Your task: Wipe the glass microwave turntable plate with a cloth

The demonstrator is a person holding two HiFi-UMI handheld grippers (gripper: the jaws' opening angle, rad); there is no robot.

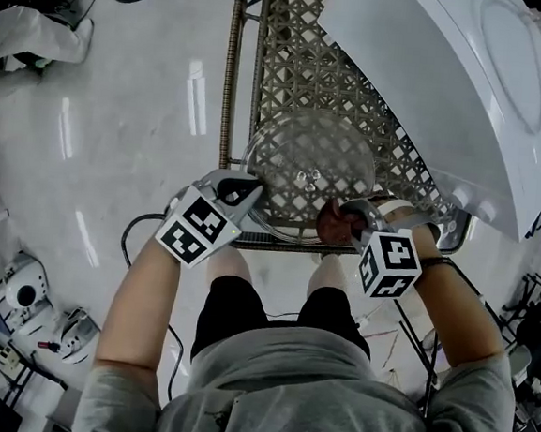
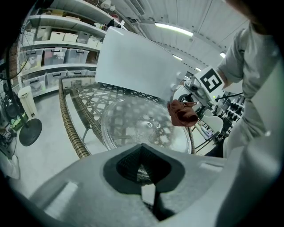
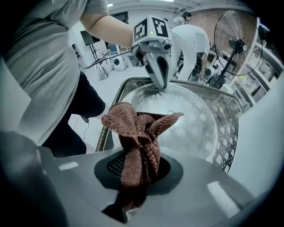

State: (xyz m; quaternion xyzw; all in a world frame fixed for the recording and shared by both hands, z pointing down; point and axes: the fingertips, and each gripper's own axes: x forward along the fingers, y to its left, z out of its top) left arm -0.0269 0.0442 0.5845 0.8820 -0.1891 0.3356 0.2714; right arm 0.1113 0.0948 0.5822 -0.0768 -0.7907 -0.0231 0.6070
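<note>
**Plate held at its rim, cloth brought to its edge**

The glass turntable plate (image 1: 309, 157) is seen at the near end of a woven lattice surface (image 1: 295, 43), between the two tools. Its clear disc lets the lattice show through, and a small raised hub is seen at its centre.

The left tool (image 1: 244, 197) is placed at the plate's near-left rim. In the left gripper view its jaws (image 2: 142, 170) are drawn almost together, and the edge of the plate (image 2: 133, 124) is pinched between them. The same grip is seen from the other side in the right gripper view, where the left tool's (image 3: 159, 82) tips are closed on the rim of the plate (image 3: 195, 119).

The right tool (image 1: 350, 217) is held at the plate's near-right rim. Its jaws (image 3: 133, 177) are closed on a brown cloth (image 3: 137, 137), which is bunched between them and stands out beyond the tips in loose folds. In the head view the cloth (image 1: 334, 223) is seen just at the plate's edge. Whether it touches the glass cannot be told. From the left gripper view the cloth (image 2: 182, 113) is seen hanging at the plate's right rim.

A large white panel (image 1: 451, 85) is tilted over the far right part of the surface, near the plate. A glossy white floor (image 1: 116, 150) is seen to the left.
</note>
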